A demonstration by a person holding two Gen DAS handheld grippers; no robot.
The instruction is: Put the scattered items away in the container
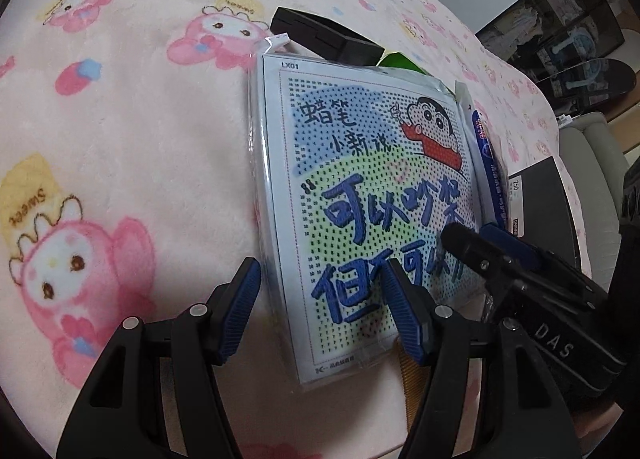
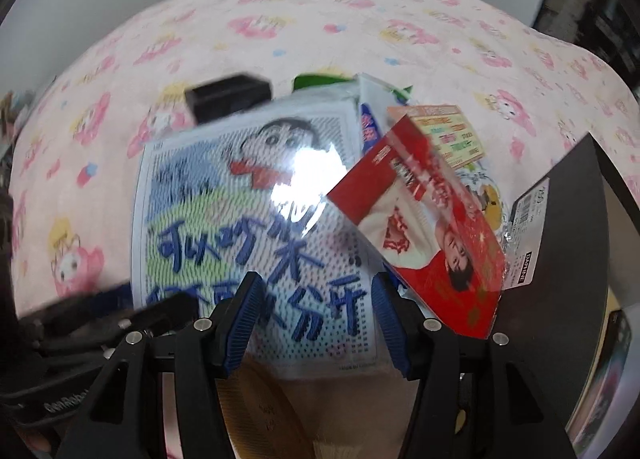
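A flat cartoon craft kit (image 1: 372,187) in a clear sleeve lies on the pink blanket (image 1: 120,139). My left gripper (image 1: 322,311) stands open astride its near left edge, one pad on the blanket and one over the sleeve. My right gripper (image 1: 476,239) comes in at the kit's right edge. In the right wrist view it (image 2: 316,321) is open over the kit (image 2: 240,211), nothing pressed between the pads. A red packet (image 2: 432,227) lies tilted on the kit's right side. A blue-and-white packet (image 1: 486,163) sits alongside.
A black box with a white label (image 2: 568,239) stands at the right edge of the bed. A small black case (image 1: 324,35) and something green (image 2: 312,81) lie behind the kit. A yellowish woven piece (image 2: 260,399) pokes out under its near edge. Furniture lies beyond the bed.
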